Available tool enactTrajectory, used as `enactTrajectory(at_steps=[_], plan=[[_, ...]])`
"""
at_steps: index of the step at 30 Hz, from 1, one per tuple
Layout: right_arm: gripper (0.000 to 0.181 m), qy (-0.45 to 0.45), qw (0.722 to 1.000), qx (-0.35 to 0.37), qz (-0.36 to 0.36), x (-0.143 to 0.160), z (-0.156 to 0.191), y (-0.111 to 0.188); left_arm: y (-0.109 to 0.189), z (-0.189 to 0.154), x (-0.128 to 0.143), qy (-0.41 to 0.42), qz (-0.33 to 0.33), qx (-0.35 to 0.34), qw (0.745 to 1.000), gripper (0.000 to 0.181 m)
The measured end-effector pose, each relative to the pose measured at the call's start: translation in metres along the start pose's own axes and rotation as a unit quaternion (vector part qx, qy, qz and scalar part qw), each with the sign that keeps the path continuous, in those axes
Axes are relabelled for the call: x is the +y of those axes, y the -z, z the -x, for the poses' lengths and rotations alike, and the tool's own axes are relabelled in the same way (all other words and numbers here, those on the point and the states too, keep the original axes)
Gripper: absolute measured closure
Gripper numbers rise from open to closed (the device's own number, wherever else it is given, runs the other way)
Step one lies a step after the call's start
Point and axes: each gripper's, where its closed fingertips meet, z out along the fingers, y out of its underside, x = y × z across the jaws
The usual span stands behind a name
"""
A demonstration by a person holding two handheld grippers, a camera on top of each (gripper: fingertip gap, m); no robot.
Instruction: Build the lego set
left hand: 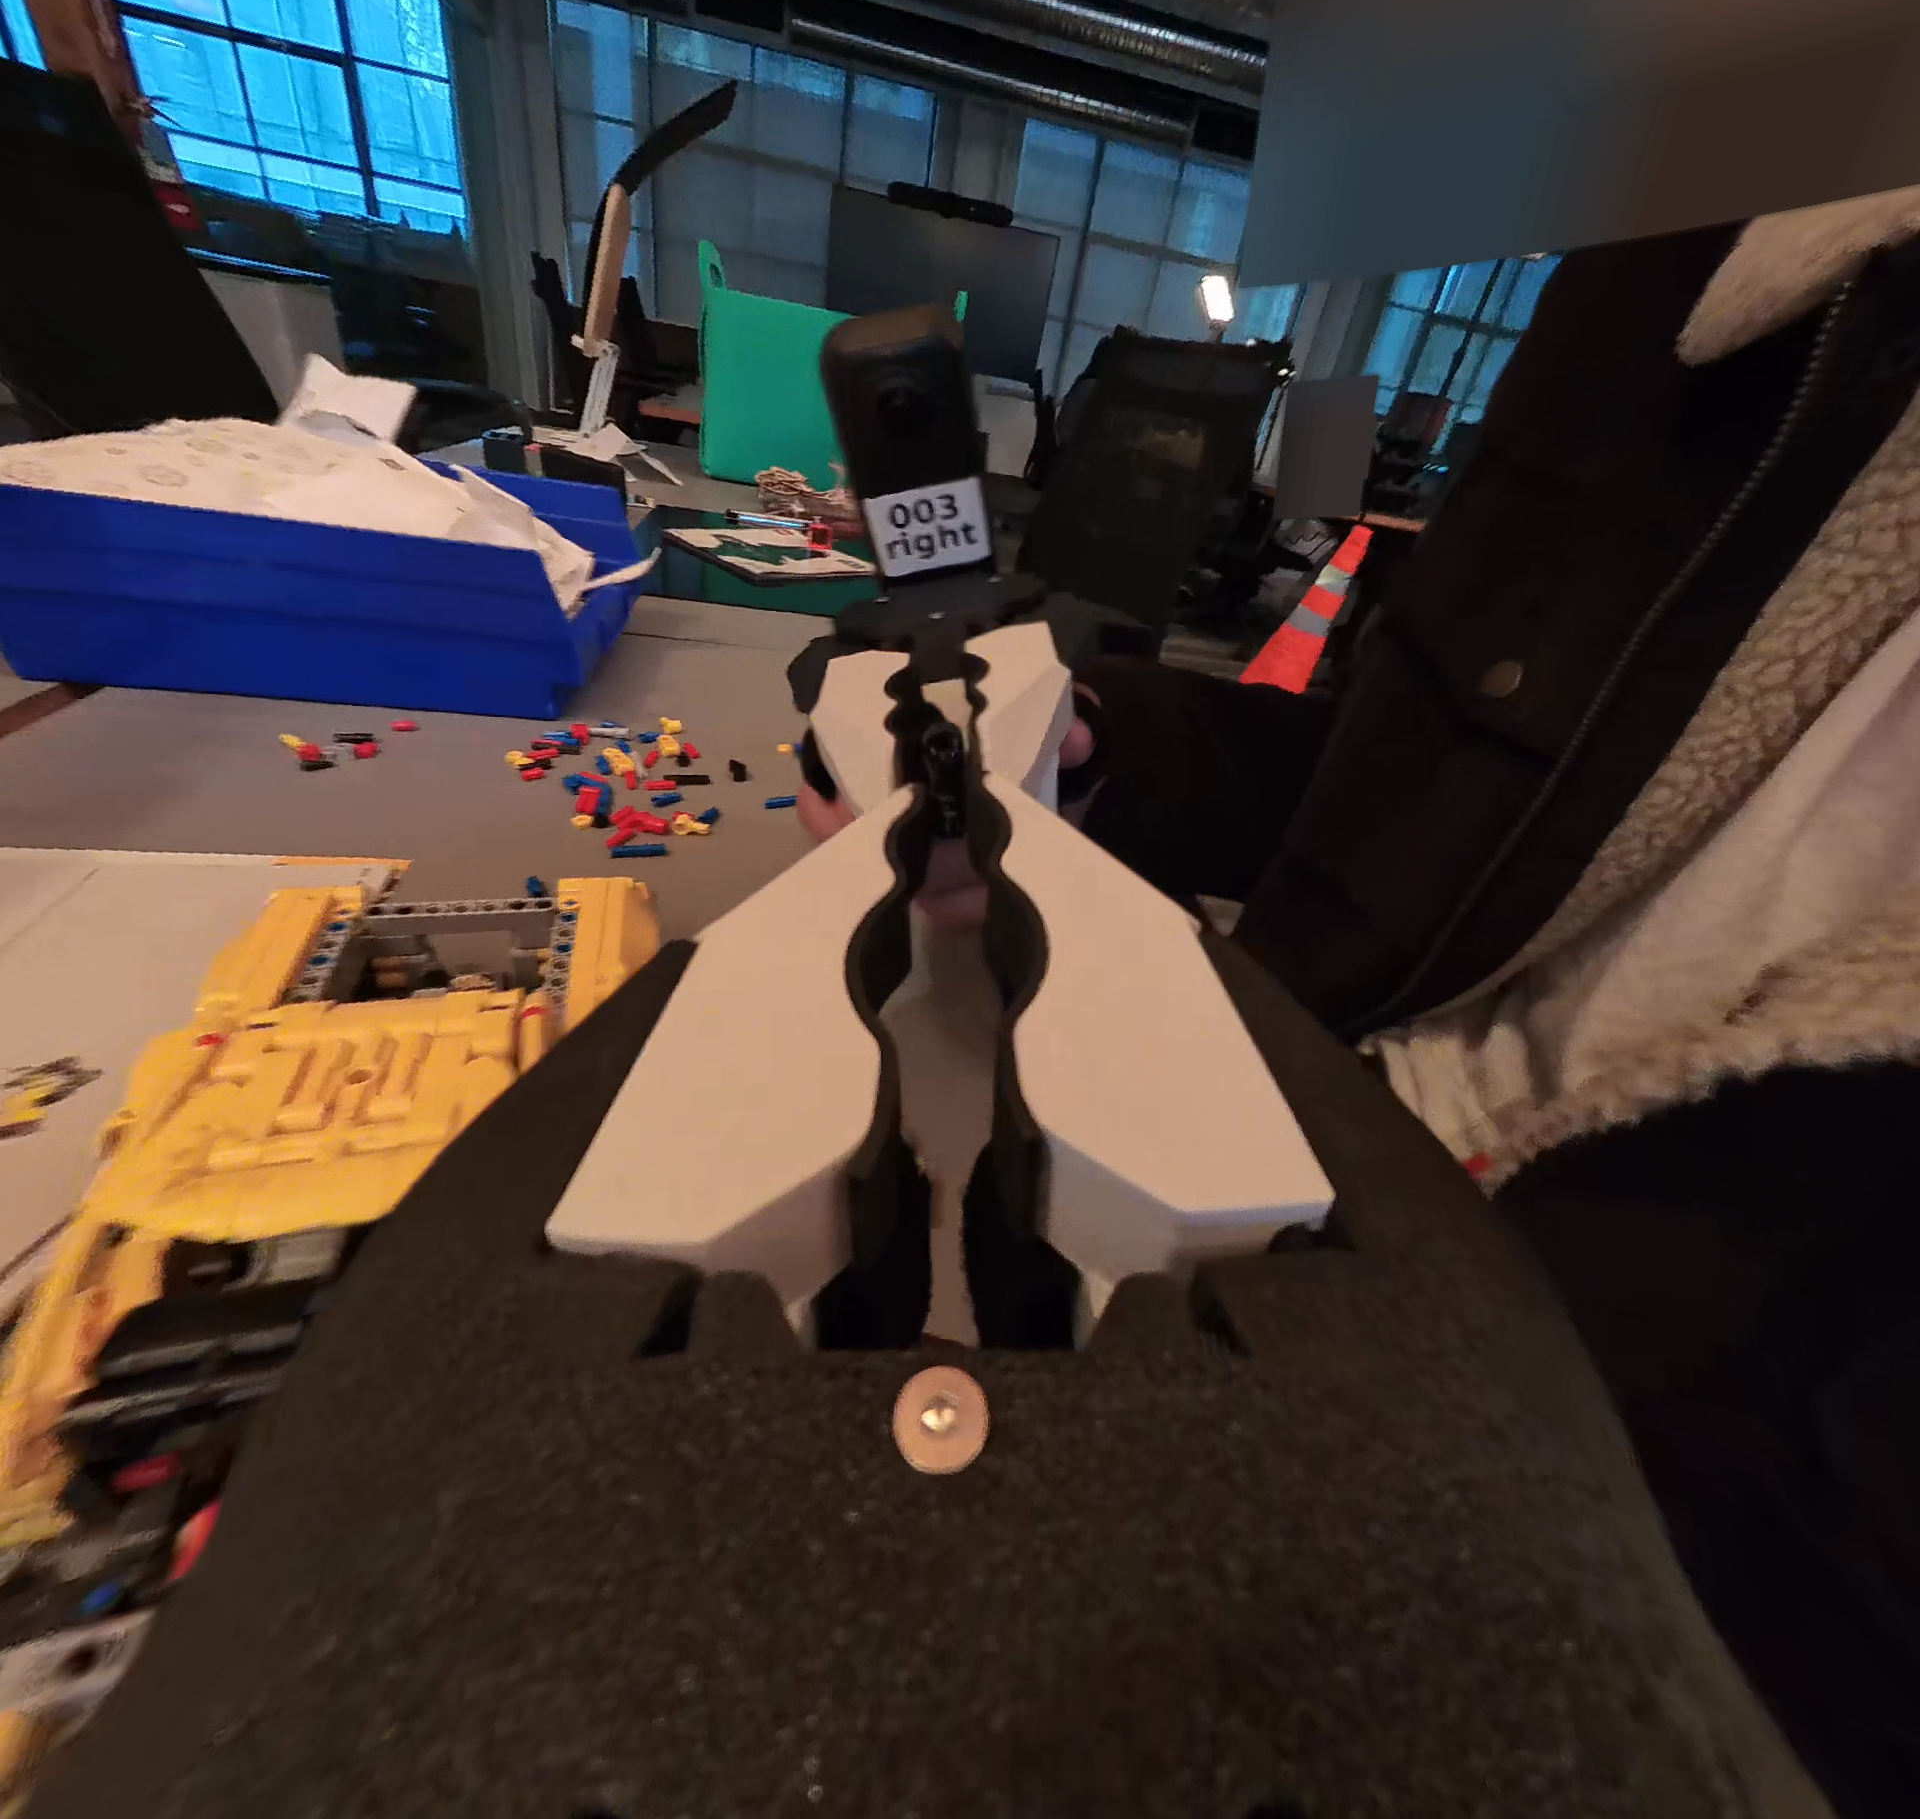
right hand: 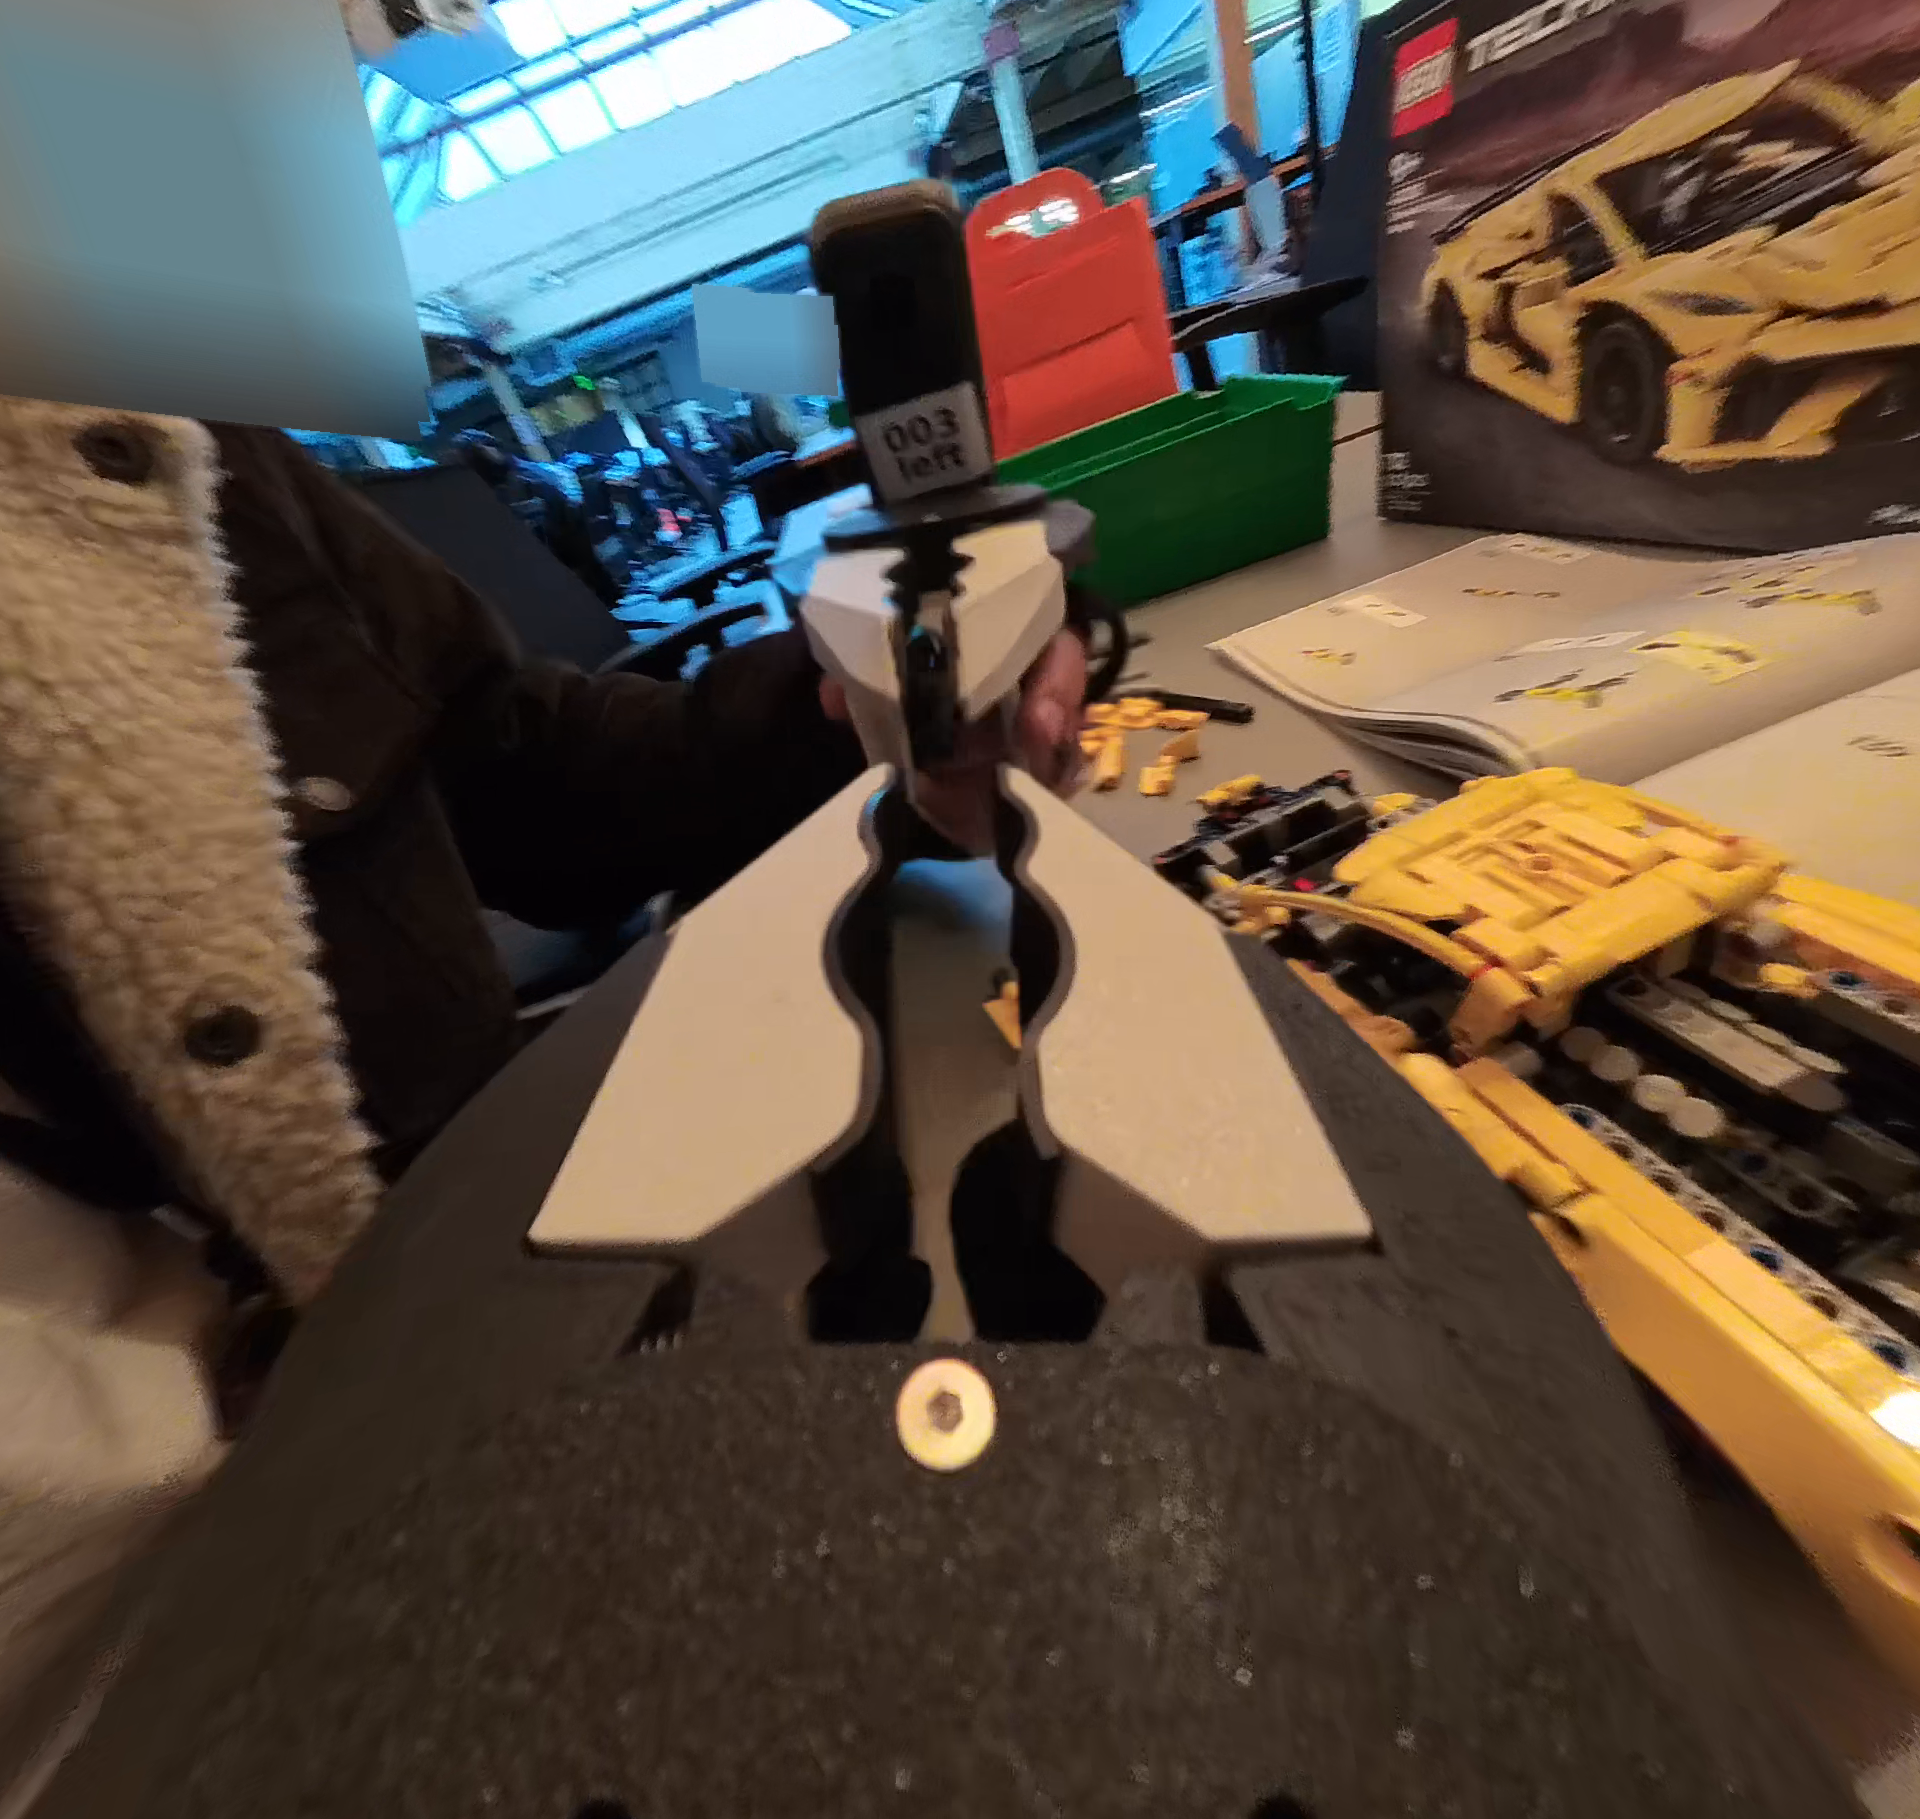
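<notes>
Two hand-held grippers meet tip to tip in the air above a grey table point(left hand: 675, 647), in front of my jacket, so the handover happens clear of the clutter below. The largest thing on the table is the set's box point(right hand: 1662, 211), propped upright at the far edge, probably so its picture of the finished car stays in sight. In front of it the instruction booklet point(right hand: 1558, 647) lies open and flat for reference. The half-built yellow car point(left hand: 343, 1073), the thing I am building, rests on the table below and beside the grippers, its grey inner frame exposed on top, which suggests more parts are to go in there. A blue bin point(left hand: 260, 606) stuffed with crumpled paper bags sits behind it, and a green bin point(right hand: 1195, 491) stands near the box. Loose pins and connectors point(left hand: 623, 782) in red, blue, yellow and black are spread thin on the tabletop, likely to make single parts easy to pick out. My left gripper point(left hand: 943, 808) and my right gripper point(left hand: 940, 730) point straight at each other, both with jaws drawn narrow. Between their meeting tips is a small black piece point(left hand: 943, 767); both appear to pinch it, as if I am turning or passing it to get a better hold before fitting it.
</notes>
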Motion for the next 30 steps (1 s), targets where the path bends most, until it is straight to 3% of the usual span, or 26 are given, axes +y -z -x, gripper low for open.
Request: enactTrajectory(at_steps=[4,9,12,15,17,23,30], plan=[[0.161,0.018,0.998,0.051,0.042,0.015,-0.016,-0.002,0.042,0.030,-0.018,-0.024,-0.008,-0.082,0.996,0.175],[0.153,0.072,0.976,0.066,0.193,0.070,-0.017,-0.015,0.080,0.039,0.023,0.000,0.084,-0.138,0.987,0.175],[0.153,0.107,0.955,0.072,0.266,0.094,-0.016,-0.022,0.084,0.031,0.044,0.003,0.121,-0.143,0.982,0.175],[0.141,0.101,0.943,0.086,0.306,0.105,-0.014,-0.037,0.090,0.030,0.050,0.000,0.137,-0.160,0.977,0.175],[0.144,0.107,0.935,0.094,0.326,0.110,-0.010,-0.049,0.096,0.033,0.054,0.009,0.150,-0.172,0.974,0.175],[0.156,0.098,0.918,0.089,0.373,0.124,0.000,-0.060,0.100,0.036,0.092,0.083,0.231,-0.177,0.953,0.175],[0.155,0.095,0.903,0.100,0.407,0.138,-0.002,-0.057,0.090,0.022,0.109,0.073,0.283,-0.150,0.944,0.175]])
